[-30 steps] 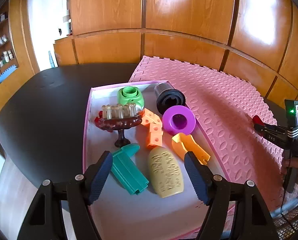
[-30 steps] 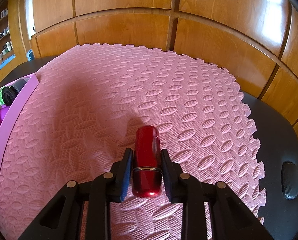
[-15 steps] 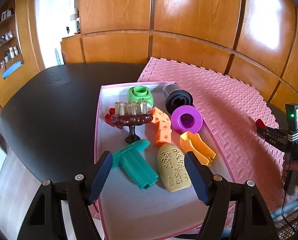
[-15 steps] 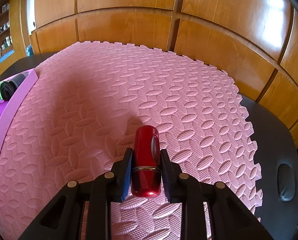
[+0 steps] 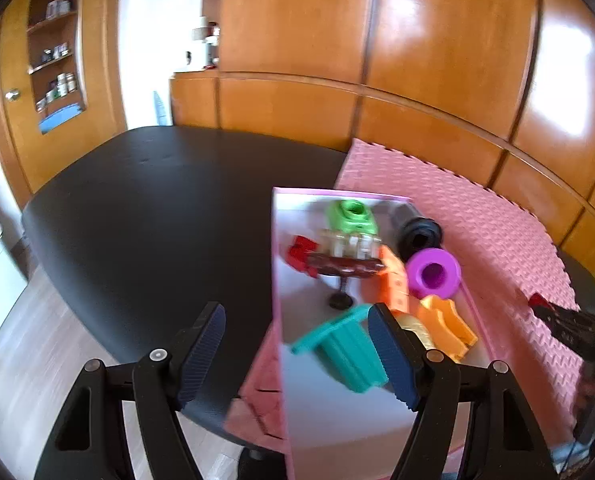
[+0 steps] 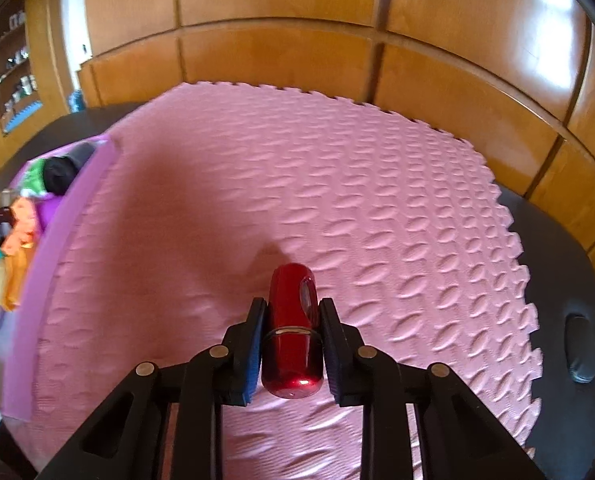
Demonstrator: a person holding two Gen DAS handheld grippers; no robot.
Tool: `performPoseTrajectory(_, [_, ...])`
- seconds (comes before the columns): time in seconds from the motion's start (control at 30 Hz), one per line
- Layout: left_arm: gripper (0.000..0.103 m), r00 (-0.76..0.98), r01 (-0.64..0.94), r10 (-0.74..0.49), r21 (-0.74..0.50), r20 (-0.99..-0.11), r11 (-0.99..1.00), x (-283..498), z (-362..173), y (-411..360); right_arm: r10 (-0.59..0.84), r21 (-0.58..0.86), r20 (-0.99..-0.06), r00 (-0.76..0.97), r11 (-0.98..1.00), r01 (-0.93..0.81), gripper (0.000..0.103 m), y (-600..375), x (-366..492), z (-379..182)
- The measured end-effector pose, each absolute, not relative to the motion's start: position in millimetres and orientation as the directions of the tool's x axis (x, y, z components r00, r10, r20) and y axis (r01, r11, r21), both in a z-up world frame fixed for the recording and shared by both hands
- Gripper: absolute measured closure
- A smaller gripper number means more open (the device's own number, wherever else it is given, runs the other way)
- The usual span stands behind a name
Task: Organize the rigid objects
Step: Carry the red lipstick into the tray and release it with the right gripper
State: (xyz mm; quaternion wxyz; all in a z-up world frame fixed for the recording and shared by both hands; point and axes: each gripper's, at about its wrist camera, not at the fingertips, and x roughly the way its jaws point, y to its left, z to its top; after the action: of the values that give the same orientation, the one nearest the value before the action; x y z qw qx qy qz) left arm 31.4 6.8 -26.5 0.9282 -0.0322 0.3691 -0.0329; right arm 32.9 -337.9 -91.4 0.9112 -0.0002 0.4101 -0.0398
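Right gripper (image 6: 291, 354) clamped on red glossy capsule-shaped object (image 6: 293, 336), held lengthwise btwn the pads, rounded end sticking fwd over pink foam mat (image 6: 377, 208). Left gripper (image 5: 303, 354) empty, jaws wide apart, w/ pink tray (image 5: 277, 280) edge below it; its right pad overlaps teal piece (image 5: 345, 352) in view. Tray also holds purple ring (image 5: 433, 274), orange pieces (image 5: 445, 328), green part (image 5: 351, 216), black cylinder (image 5: 419, 234).

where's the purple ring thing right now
In the left wrist view the purple ring lies in the pink tray by its right wall, just in front of the black cylinder and beside the orange blocks.
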Motion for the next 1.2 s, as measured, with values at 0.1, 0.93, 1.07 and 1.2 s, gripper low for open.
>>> performPoseTrajectory(0.1, [0.029, 0.726, 0.003, -0.058, -0.081, -0.685, 0.997, 30.9, -28.1, 19.7, -0.037, -0.006, -0.747, 0.663, 0.999, 0.050, 0.078, -326.5, 31.1, -89.5])
performPoseTrajectory(0.93, [0.027, 0.705, -0.004, -0.067, -0.098, -0.706, 0.995, 27.9, -37.8, 25.0, 0.388, 0.162, -0.661, 0.642, 0.910, -0.382, 0.078, -175.9, -1.3, -47.5])
performPoseTrajectory(1.07, [0.026, 0.698, -0.004, -0.073, -0.105, -0.713, 0.994, 29.1, -41.5, 24.3, 0.395, 0.188, -0.713, 0.579, 0.904, -0.384, 0.077, -169.9, 4.7, -61.7])
performPoseTrajectory(1.2, [0.026, 0.692, 0.007, -0.081, -0.105, -0.717, 0.994, 29.9, -44.0, 21.6, 0.410, 0.197, -0.735, 0.540, 0.891, -0.408, 0.077, -163.7, 8.9, -64.1])
